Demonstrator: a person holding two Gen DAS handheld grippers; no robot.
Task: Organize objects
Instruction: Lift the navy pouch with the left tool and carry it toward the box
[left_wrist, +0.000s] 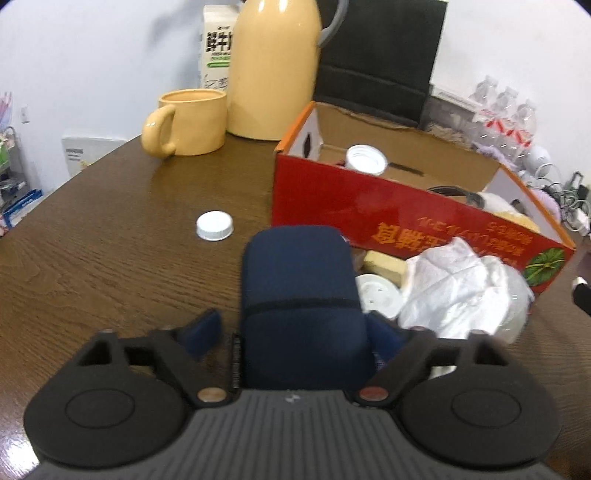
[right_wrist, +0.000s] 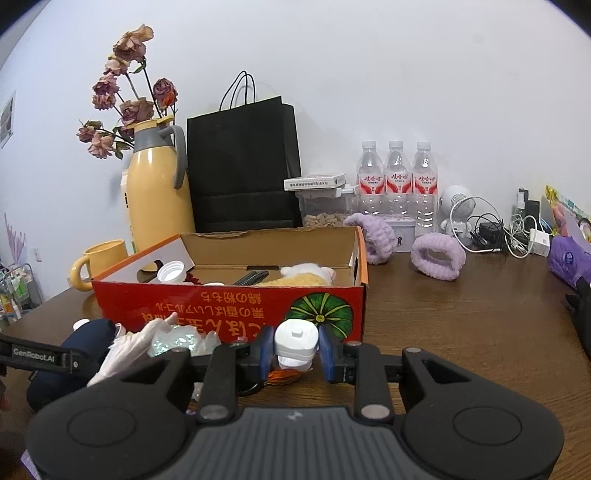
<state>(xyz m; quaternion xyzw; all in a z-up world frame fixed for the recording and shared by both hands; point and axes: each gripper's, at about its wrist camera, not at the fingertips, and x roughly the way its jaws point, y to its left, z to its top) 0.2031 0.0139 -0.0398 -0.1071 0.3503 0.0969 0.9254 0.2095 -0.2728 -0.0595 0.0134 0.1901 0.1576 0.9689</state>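
Note:
A dark navy soft case (left_wrist: 301, 295) lies on the brown table (left_wrist: 110, 229) between the fingers of my left gripper (left_wrist: 295, 326). The left pad stands a little apart from the case and the right pad sits close against its side, so the jaws are open around it. My right gripper (right_wrist: 295, 349) is shut on a small white plastic piece (right_wrist: 296, 336), held just in front of the red cardboard box (right_wrist: 229, 306). The same box (left_wrist: 351, 199) holds a white lid, a plush toy and other small items. The navy case (right_wrist: 88, 332) also shows at the left of the right wrist view.
A white bottle cap (left_wrist: 215, 225) lies loose on the table. Crumpled white plastic (left_wrist: 454, 280) and a white round disc (left_wrist: 378, 295) crowd the case's right side. A yellow mug (left_wrist: 188, 122), yellow thermos (left_wrist: 273, 66), black paper bag (right_wrist: 243, 166), water bottles (right_wrist: 397, 177) and purple headbands (right_wrist: 437, 258) stand behind.

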